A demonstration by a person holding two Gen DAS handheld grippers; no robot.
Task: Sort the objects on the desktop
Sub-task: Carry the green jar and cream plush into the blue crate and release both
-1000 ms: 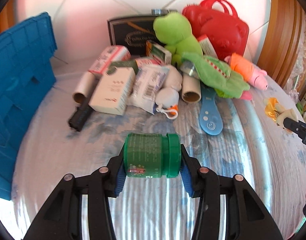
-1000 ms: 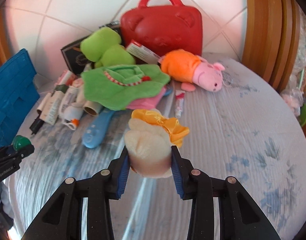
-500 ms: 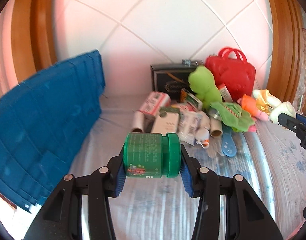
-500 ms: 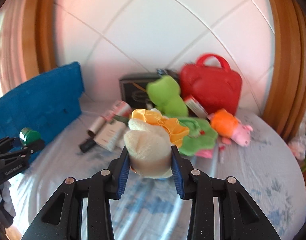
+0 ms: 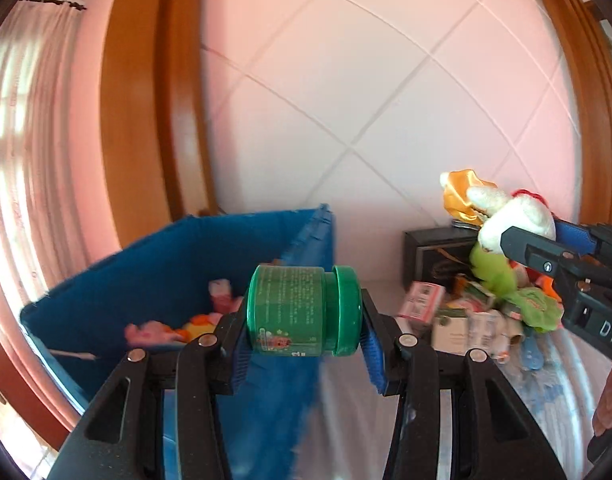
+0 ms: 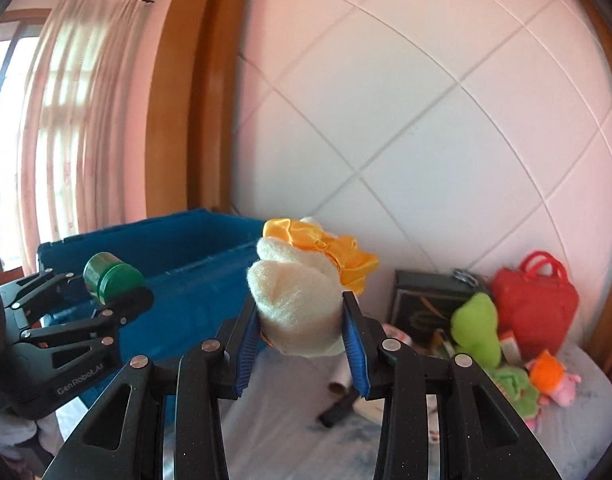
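My left gripper (image 5: 304, 344) is shut on a green jar (image 5: 302, 310) lying sideways between the blue pads, raised level with the near rim of the blue crate (image 5: 154, 276). The crate holds several soft toys (image 5: 174, 330). My right gripper (image 6: 302, 344) is shut on a cream plush toy with a yellow bow (image 6: 302, 300), held high over the table right of the crate (image 6: 178, 280). The left gripper and jar (image 6: 112, 278) show at the left of the right wrist view. The right gripper's plush (image 5: 501, 216) shows at the right of the left wrist view.
A pile of objects lies on the table at the right: a red case (image 6: 535, 304), a green frog plush (image 6: 477, 330), a pink pig toy (image 6: 553, 380), a dark box (image 6: 421, 300), small cartons (image 5: 421, 302). A black tube (image 6: 335, 410) lies nearer. The tiled wall stands behind.
Both grippers have risen and swung left toward the blue crate, carrying the jar and the plush. The crate's inside has come into the left wrist view.
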